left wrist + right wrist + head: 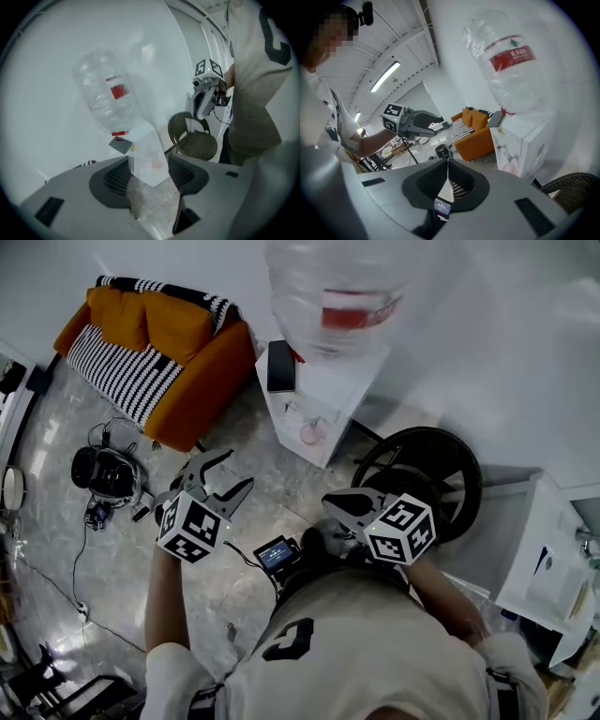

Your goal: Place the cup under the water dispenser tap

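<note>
The white water dispenser point(323, 390) with its big clear bottle point(337, 287) stands ahead of me. A pale pink cup-like shape point(314, 433) sits in its front recess, also seen as the pink shape point(509, 168) in the right gripper view. My left gripper point(223, 479) hovers over the floor to the dispenser's lower left, open and empty; in its own view the left gripper point(149, 176) frames the dispenser point(147, 154). My right gripper point(339, 505) is below the dispenser, shut with nothing held; the right gripper point(448, 173) shows its jaws touching.
An orange sofa point(187, 381) with a striped blanket stands at left. A black wicker chair point(427, 470) is just right of the dispenser. A dark flat device point(280, 367) lies on the dispenser top. A black gadget with cables point(105, 472) is on the floor; a white cabinet point(553, 559) at right.
</note>
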Demonstrator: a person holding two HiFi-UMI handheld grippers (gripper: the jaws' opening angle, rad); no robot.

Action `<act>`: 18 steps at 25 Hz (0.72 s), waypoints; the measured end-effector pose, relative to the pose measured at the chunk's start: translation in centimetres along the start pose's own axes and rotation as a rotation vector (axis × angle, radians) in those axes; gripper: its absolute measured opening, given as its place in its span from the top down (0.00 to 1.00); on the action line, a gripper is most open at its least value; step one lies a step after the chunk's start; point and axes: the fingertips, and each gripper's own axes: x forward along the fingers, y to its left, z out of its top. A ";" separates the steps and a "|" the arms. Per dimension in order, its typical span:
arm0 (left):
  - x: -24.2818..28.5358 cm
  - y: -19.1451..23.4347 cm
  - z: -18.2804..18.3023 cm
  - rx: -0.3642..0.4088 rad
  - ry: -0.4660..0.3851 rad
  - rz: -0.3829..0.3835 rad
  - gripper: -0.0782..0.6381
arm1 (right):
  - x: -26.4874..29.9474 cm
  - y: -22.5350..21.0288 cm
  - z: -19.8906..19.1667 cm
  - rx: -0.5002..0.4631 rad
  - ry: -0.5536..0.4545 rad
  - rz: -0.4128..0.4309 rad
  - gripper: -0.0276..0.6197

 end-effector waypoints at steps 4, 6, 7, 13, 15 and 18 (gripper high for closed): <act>-0.7 0.3 1.7 -0.152 -0.172 0.063 0.49 | 0.3 0.9 0.8 -0.015 -0.027 0.019 0.91; -0.6 -0.2 2.3 -0.182 -0.219 0.055 0.51 | 0.2 1.1 1.3 -0.011 -0.062 0.021 0.91; -0.4 -0.5 2.3 -0.184 -0.227 0.050 0.51 | 0.2 1.1 1.5 -0.008 -0.082 0.021 0.91; -0.5 -2.4 2.8 -0.206 -0.268 0.015 0.51 | -1.2 2.1 2.6 0.002 -0.155 0.005 0.92; -0.6 -2.9 3.6 -0.228 -0.303 0.007 0.52 | -1.9 2.7 3.0 0.004 -0.182 0.004 0.92; -0.7 -3.9 4.5 -0.249 -0.342 0.002 0.52 | -2.3 3.1 3.2 0.006 -0.208 0.007 0.92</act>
